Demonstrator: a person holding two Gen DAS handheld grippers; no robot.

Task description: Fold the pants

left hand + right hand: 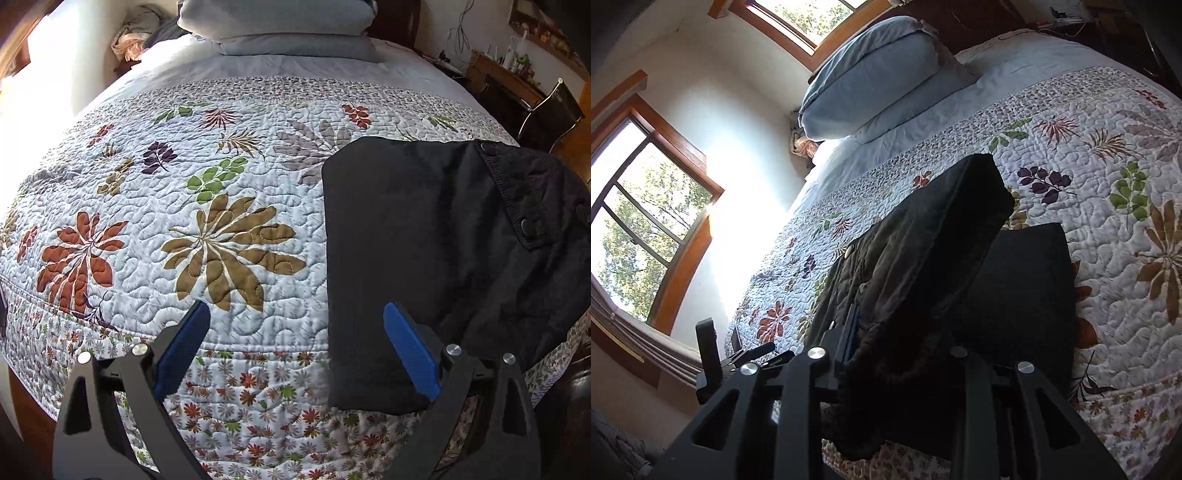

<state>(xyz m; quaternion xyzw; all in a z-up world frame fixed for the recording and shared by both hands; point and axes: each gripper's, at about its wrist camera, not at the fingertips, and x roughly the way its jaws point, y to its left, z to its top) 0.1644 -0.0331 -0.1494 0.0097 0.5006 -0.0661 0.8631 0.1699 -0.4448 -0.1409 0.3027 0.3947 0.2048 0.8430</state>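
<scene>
Pants [923, 258] hang bunched in the closed right claw [897, 354], lifted for folding; left claw [295, 354] gapes empty above the bed [229, 206].

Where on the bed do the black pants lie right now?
The black pants lie folded on the floral quilt at the bed's near edge, right of the open left tongs; the right tongs grip them.

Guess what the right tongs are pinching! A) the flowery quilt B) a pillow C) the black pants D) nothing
C, the right tongs are shut on the black pants, lifting part of the cloth above the flowery quilt, while the left tongs hang open.
</scene>
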